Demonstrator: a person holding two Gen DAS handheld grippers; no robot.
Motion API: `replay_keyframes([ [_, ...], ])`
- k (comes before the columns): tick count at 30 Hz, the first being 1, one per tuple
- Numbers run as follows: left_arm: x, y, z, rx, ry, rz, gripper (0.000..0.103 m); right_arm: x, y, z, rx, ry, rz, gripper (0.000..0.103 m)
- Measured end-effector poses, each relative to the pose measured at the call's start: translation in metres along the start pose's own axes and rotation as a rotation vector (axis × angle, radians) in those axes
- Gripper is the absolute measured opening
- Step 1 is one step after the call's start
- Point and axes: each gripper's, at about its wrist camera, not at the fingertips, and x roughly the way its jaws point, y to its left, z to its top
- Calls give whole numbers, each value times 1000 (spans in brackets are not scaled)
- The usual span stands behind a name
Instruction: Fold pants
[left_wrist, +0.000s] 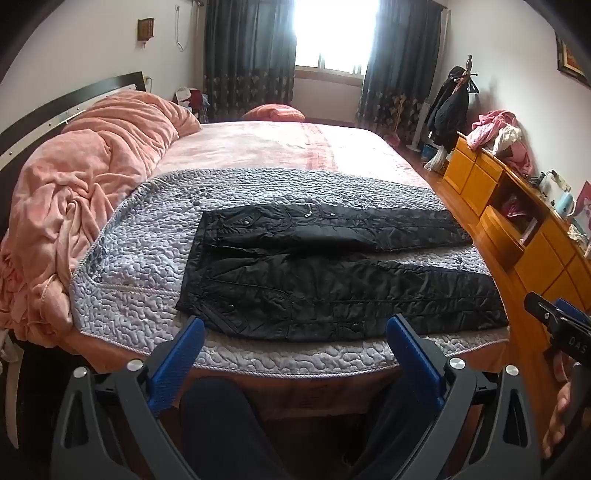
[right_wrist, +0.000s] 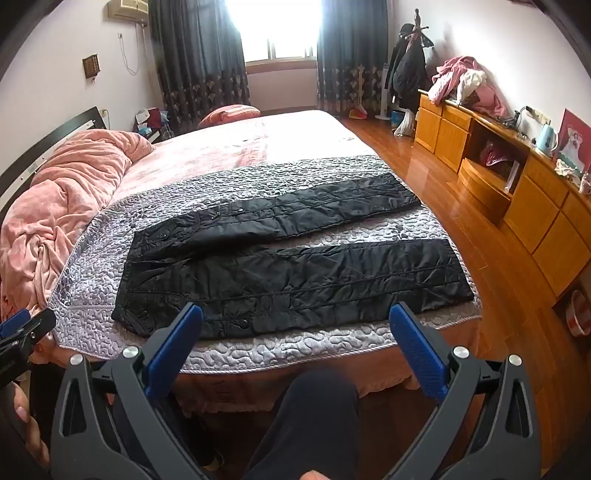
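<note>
Pants (left_wrist: 332, 280) flat, left gripper (left_wrist: 295, 328), right gripper (right_wrist: 295, 314) (both wide, empty)

Black quilted pants (left_wrist: 332, 291) lie flat and unfolded on the bed, legs spread apart, waistband leftward.

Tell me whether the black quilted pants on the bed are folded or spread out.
Spread out. The black quilted pants lie flat on the grey quilted cover, both legs side by side at full length, not doubled over.

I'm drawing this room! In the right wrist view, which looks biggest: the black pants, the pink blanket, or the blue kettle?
1. black pants
2. pink blanket, looks only a little smaller, so unsure
3. blue kettle, tiny, though it stands farthest away
</note>
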Motion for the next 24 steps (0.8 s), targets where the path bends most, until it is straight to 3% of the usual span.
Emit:
replay_keyframes([
  [24, 0, 4, -4, -3, -2, 3, 99, 2, -5, -1, 1, 3, -5, 101],
])
